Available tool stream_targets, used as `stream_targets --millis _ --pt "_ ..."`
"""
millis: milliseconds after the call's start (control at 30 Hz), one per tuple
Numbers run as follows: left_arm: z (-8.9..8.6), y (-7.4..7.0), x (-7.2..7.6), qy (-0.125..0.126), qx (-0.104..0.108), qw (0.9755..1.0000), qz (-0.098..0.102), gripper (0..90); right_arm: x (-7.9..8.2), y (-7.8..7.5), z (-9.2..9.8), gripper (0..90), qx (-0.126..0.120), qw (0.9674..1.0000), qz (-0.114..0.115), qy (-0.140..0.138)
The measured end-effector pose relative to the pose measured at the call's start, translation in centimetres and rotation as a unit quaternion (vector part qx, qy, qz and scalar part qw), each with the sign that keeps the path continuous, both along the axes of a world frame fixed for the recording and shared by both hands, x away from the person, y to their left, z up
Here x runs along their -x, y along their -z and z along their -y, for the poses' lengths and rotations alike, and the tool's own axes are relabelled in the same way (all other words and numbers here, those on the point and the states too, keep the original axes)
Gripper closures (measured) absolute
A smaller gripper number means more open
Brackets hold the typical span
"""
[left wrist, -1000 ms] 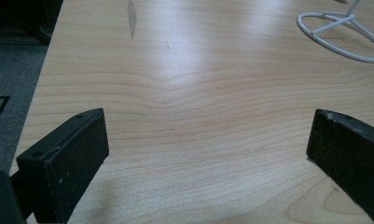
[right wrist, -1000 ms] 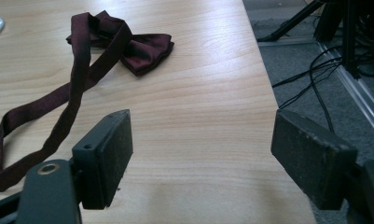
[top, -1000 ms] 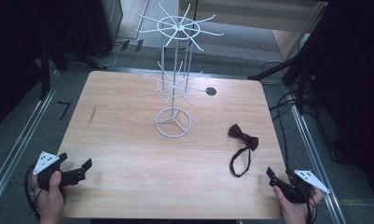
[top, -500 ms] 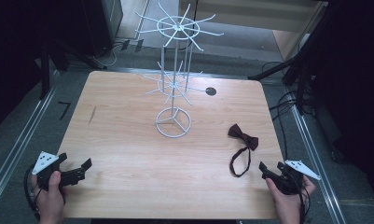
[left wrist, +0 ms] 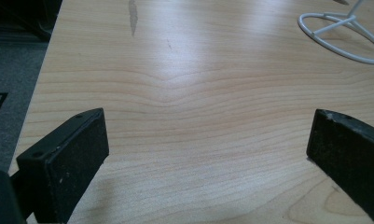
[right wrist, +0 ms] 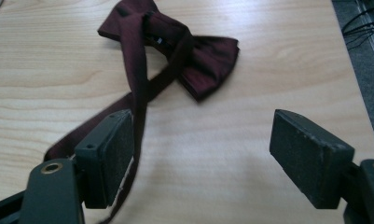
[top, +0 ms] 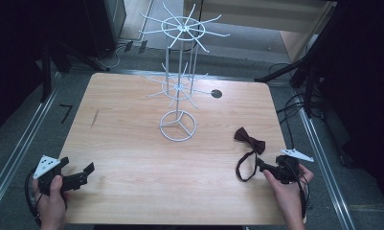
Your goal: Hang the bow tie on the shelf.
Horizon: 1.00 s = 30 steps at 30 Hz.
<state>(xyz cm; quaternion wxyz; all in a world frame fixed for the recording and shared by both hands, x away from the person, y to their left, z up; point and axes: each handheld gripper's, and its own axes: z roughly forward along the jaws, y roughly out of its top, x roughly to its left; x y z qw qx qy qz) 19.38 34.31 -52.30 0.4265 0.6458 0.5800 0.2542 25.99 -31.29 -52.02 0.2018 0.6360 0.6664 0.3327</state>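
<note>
A dark red bow tie [top: 249, 140] lies flat at the right of the wooden table [top: 132, 143], its strap looping toward the near edge. My right gripper [top: 262, 165] is open just behind that loop. In the right gripper view the bow tie [right wrist: 194, 51] is ahead, and the strap [right wrist: 137, 93] runs along the inner face of the left jaw; the right gripper [right wrist: 208, 158] holds nothing. My left gripper [top: 84, 173] rests open at the near left corner. In its own view, the left gripper [left wrist: 208, 158] has bare wood between its jaws.
A white wire display stand [top: 178, 72] with two tiers of radiating arms rises at mid-table on a ring base [left wrist: 343, 37]. A small black disc [top: 217, 94] lies behind it. Metal rails and cables [top: 295, 108] run along the table's sides.
My right gripper has moved forward and left to the bow tie's strap loop. The left gripper has stayed put.
</note>
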Motion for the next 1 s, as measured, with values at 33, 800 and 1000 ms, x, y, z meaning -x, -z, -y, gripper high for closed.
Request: stream_targets --millis 33,800,1000 --pt "0.0 0.0 0.0 0.0 0.0 1.0 0.0 0.0 -0.3 -0.2 -0.2 22.3 0.004 1.0 -0.003 -0.004" --pt "-0.1 0.0 -0.1 0.0 0.005 1.0 -0.003 0.0 -7.2 -1.4 -3.3 24.1 0.046 0.9916 -0.115 -0.039" --pt "-0.1 0.0 -0.1 0.001 0.006 1.0 -0.005 0.0 -8.2 -0.7 -2.8 27.9 0.068 0.9886 -0.125 -0.05"
